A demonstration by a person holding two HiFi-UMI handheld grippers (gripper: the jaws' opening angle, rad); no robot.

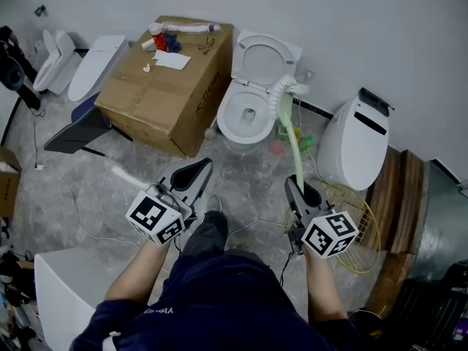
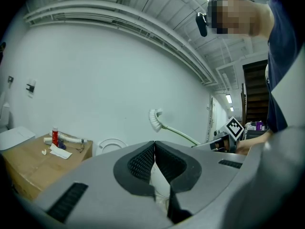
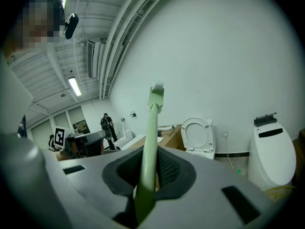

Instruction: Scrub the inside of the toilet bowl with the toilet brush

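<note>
A white toilet point(image 1: 248, 112) stands against the far wall with its lid up and bowl open; it also shows in the right gripper view point(image 3: 198, 136). My right gripper point(image 1: 300, 189) is shut on the pale green handle of the toilet brush point(image 1: 292, 141). The brush's white head point(image 1: 281, 93) hangs by the bowl's right rim, raised above it. In the right gripper view the handle point(image 3: 148, 147) runs up between the jaws. My left gripper point(image 1: 196, 172) is held short of the toilet, jaws together, with nothing in them.
A big cardboard box point(image 1: 164, 82) with small items on top stands left of the toilet. A second white toilet point(image 1: 358, 145) stands to the right, near a coil of yellow cable point(image 1: 358, 232). More white fixtures point(image 1: 80, 64) sit at far left. Cables trail on the grey floor.
</note>
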